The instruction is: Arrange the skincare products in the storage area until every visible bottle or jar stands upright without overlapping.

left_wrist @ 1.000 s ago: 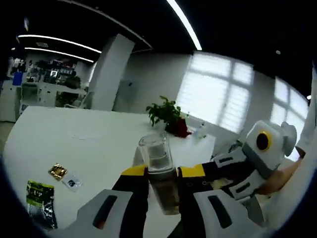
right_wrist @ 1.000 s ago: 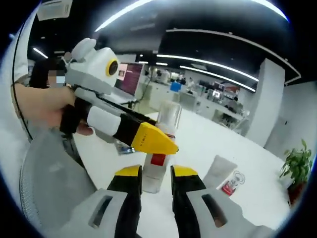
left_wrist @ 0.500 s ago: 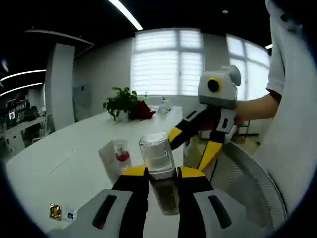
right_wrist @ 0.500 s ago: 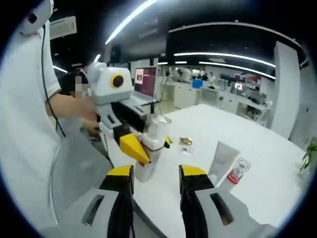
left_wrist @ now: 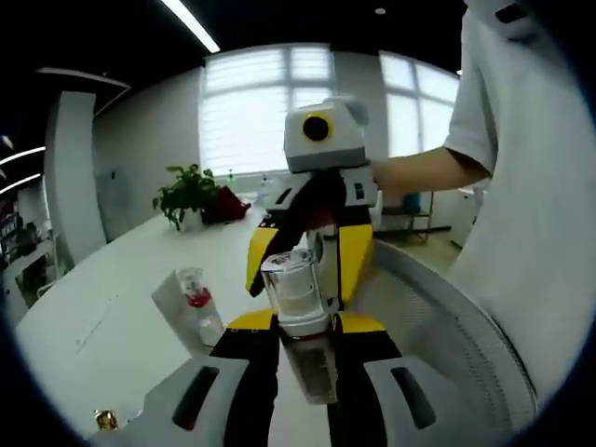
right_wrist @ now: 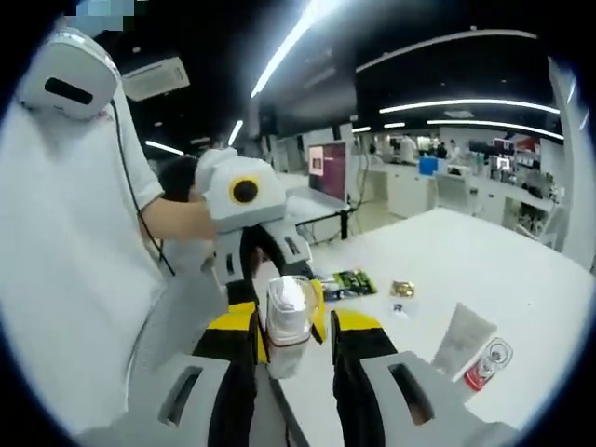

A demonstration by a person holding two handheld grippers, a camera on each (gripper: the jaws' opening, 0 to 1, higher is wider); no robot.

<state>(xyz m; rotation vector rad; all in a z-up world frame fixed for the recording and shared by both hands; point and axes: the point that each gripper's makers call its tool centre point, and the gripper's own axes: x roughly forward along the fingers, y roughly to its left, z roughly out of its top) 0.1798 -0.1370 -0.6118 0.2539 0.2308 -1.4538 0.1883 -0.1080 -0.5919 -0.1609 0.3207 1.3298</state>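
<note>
The white counter (left_wrist: 121, 289) spreads wide under both my hands, with a potted plant (left_wrist: 186, 194) far off by the windows. My left gripper (left_wrist: 304, 328) has its fingers closed on a clear-capped bottle (left_wrist: 300, 321), held upright above the counter's edge. My right gripper (right_wrist: 293, 328) faces it with fingers apart, one on each side of that bottle; I cannot tell whether they touch it. A white tube with a red cap (right_wrist: 470, 343) rests on the counter to one side, near small packets (right_wrist: 352, 280).
</note>
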